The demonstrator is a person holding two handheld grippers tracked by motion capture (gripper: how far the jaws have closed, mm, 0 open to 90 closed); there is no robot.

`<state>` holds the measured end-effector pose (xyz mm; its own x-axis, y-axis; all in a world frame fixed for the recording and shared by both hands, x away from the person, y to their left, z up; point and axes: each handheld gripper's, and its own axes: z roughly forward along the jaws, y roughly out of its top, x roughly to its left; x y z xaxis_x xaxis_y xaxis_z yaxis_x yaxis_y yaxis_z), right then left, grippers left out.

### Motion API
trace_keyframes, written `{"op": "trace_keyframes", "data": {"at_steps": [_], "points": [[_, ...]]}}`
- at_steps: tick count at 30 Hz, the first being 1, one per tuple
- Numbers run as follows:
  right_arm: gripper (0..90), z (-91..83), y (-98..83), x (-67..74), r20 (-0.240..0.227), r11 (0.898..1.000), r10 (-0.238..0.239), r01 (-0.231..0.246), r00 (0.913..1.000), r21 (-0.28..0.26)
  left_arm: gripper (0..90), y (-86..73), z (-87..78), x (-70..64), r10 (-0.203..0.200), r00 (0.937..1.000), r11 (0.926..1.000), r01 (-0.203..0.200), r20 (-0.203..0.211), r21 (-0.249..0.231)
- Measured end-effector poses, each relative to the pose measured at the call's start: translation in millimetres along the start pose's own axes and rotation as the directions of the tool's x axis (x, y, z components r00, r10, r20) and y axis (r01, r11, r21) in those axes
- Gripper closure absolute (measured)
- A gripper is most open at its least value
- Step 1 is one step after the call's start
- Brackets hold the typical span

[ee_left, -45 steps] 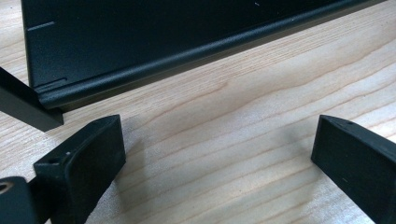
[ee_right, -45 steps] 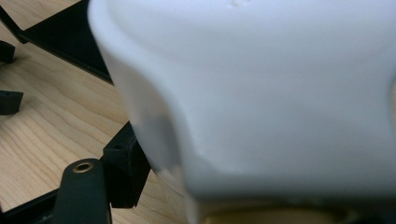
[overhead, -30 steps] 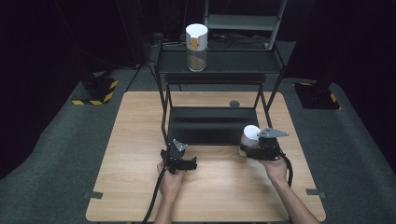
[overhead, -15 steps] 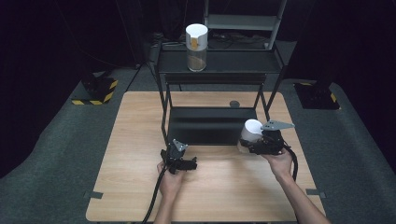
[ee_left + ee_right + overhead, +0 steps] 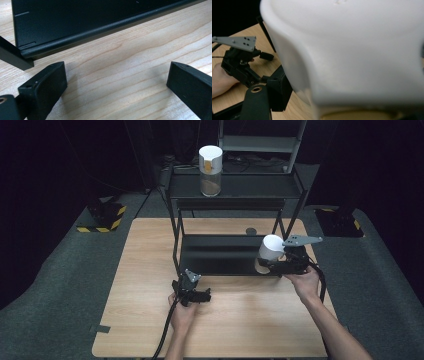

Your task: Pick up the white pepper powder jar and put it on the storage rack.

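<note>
High view has the right gripper point(image 5: 272, 261) clamped on a white-lidded cylindrical jar point(image 5: 269, 253), probably bound for the black metal shelf rack point(image 5: 235, 187); left gripper point(image 5: 196, 292) idles wide open on the wooden table point(image 5: 145, 250).

A white cup point(image 5: 271, 251) is held by the right gripper point(image 5: 276, 265) above the front right of the black rack's point(image 5: 225, 255) lower shelf. The left gripper point(image 5: 200, 296) is rested on the wooden table point(image 5: 145, 270). A second cup point(image 5: 210, 170) is seen upright on the top shelf.
</note>
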<state>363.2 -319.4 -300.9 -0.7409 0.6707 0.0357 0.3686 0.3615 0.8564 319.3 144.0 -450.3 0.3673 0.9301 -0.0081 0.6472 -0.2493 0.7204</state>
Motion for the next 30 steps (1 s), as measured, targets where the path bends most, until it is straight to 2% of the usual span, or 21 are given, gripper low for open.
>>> {"op": "trace_keyframes", "data": {"at_steps": [10,11,12,20,26,30], "points": [[30.0,-19.6,33.3,-3.2,0.019,1.000,-0.030,0.030,0.9994,0.007,2.9,0.0,0.0,0.2,0.000,1.0000,1.0000,0.000,0.001,0.000],[30.0,-24.3,41.9,-5.8,0.015,1.000,-0.027,0.027,0.9995,0.007,2.8,0.1,0.0,0.2,0.000,1.0000,1.0000,0.000,0.001,0.000],[30.0,-24.3,41.9,-5.8,0.015,1.000,-0.027,0.027,0.9995,0.007,2.8,0.1,0.0,0.2,0.000,1.0000,1.0000,0.000,0.001,0.000],[30.0,-40.9,80.8,-9.6,0.006,0.999,-0.052,0.052,0.9986,0.002,2.8,0.1,0.0,0.2,0.000,1.0000,1.0000,0.000,0.001,0.000],[30.0,-44.9,98.3,-12.4,-0.007,0.999,-0.037,0.037,0.9993,-0.004,2.8,-0.3,0.2,0.3,-0.003,1.0000,1.0000,0.003,0.002,-0.002],[30.0,-49.2,116.6,-13.6,-0.022,1.000,-0.014,0.014,0.9997,-0.010,2.8,-0.3,0.2,0.2,-0.002,1.0000,1.0000,0.002,0.002,-0.002]]}}
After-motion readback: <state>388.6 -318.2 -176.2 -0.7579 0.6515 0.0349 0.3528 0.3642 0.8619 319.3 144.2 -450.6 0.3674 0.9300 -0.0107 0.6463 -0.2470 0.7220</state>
